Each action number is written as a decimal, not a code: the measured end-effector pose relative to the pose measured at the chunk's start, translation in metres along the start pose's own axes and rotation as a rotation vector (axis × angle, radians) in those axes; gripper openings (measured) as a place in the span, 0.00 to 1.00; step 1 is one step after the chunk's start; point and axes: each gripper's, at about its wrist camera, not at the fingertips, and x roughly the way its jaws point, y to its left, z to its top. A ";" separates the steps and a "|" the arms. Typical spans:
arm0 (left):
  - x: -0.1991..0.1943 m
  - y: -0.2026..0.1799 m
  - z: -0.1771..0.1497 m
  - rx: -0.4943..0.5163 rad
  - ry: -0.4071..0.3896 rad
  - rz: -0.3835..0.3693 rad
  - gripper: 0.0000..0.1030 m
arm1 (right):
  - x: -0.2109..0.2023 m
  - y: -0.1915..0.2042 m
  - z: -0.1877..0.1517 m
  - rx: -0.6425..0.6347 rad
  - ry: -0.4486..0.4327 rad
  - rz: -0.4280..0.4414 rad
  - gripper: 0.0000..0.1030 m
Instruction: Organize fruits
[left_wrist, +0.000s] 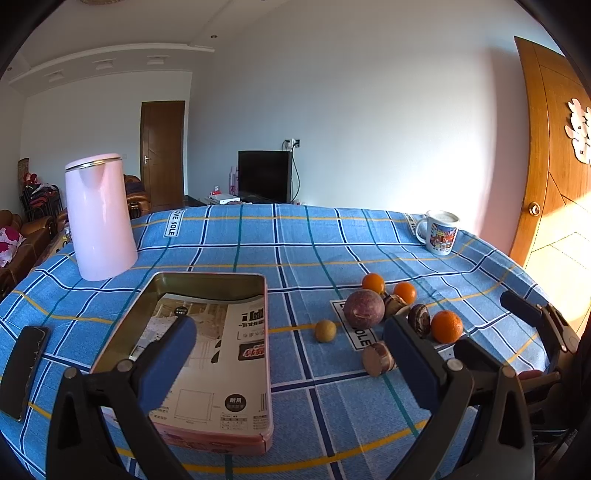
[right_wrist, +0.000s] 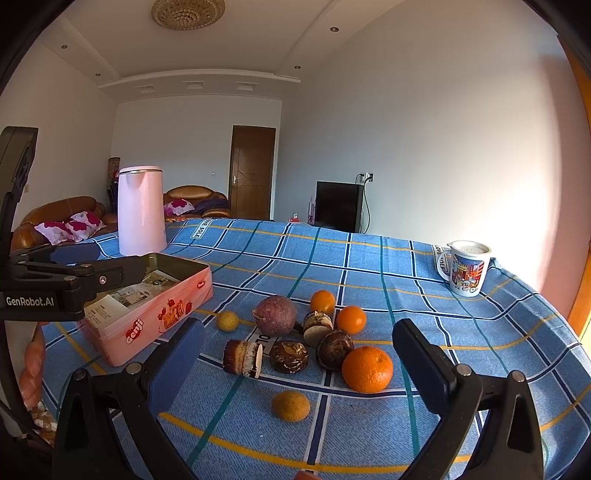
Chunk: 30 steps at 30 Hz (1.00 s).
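Fruits lie loose in a small cluster on the blue checked tablecloth (right_wrist: 369, 266), just right of the open pink rectangular tin (right_wrist: 147, 325) that has a printed paper sheet lying in its bottom and looks like the place meant for them. Nearest the right gripper (right_wrist: 299, 365) sits the large round orange (right_wrist: 366, 368), touching a dark brown mottled round fruit (right_wrist: 334, 349); beyond them are two smaller oranges (right_wrist: 351, 319), a big dull purple round fruit (right_wrist: 275, 315), a cut brown piece with a pale face (right_wrist: 243, 357) lying on its side, and two small yellow-brown balls (right_wrist: 290, 405), one close to the camera and one by the tin. Both grippers stand wide open and hold nothing; the left gripper (left_wrist: 291, 354) hovers with one blue pad over the tin and the other beside the cluster. The oranges are probably firm and fairly light, but round and apt to roll, so the pads should close across the widest middle, squarely from either side. The purple fruit looks the widest and may nearly fill the jaws. The dark fruits' skin looks glossy and may slip. Because the pieces touch one another, taking an outer one first, such as the large orange, should disturb the rest least.
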 end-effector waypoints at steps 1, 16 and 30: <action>0.000 0.000 0.000 0.001 0.002 0.000 1.00 | 0.000 -0.001 0.000 0.002 0.002 0.002 0.99; 0.027 -0.025 -0.022 0.062 0.084 -0.101 0.99 | 0.029 -0.007 -0.030 0.017 0.194 0.075 0.72; 0.062 -0.058 -0.026 0.097 0.207 -0.233 0.68 | 0.042 -0.025 -0.047 0.083 0.265 0.118 0.30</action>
